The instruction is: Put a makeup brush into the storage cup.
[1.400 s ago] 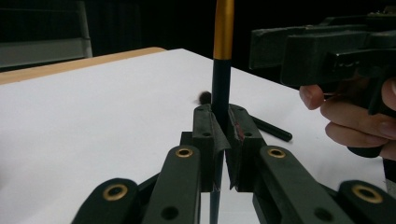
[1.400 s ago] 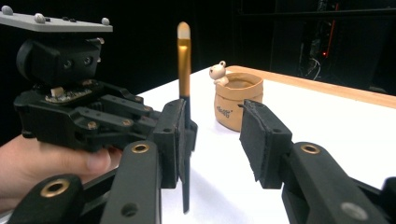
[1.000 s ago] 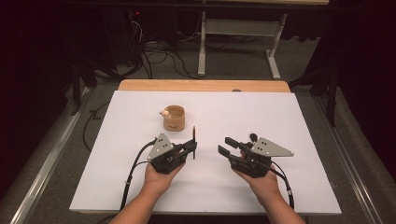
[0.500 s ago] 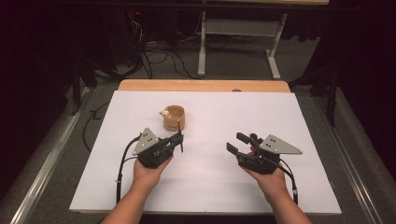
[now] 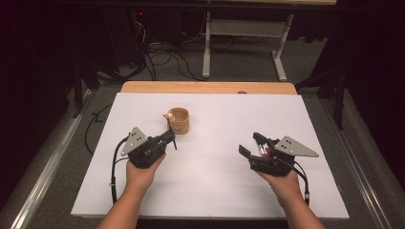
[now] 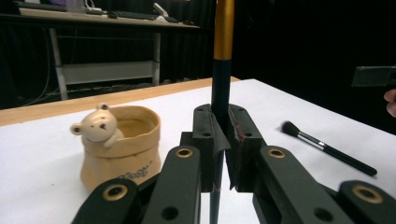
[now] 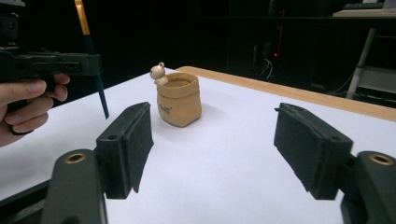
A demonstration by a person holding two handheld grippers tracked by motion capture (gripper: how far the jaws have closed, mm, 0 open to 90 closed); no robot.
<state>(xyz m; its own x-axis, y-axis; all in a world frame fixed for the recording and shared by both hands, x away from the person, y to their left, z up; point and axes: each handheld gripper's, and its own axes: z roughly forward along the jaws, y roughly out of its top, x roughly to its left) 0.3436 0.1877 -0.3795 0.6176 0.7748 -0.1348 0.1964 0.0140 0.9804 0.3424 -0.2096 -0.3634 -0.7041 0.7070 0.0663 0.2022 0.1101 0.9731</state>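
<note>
My left gripper (image 6: 219, 140) has its jaws clamped on a brush handle (image 6: 221, 74), dark with a gold band, which stands upright between the pads and runs on below them. Just beyond those jaws, toward the far edge of the surface (image 5: 215, 186), sits a tan pot (image 5: 179, 121) with a small bear figure on its rim, close to the brush tip but apart from it. My right gripper (image 7: 212, 149) has been opening its jaws; they stand wide apart with nothing between them. A second brush (image 6: 327, 148) lies flat on the surface, off to the right in the left gripper view.
</note>
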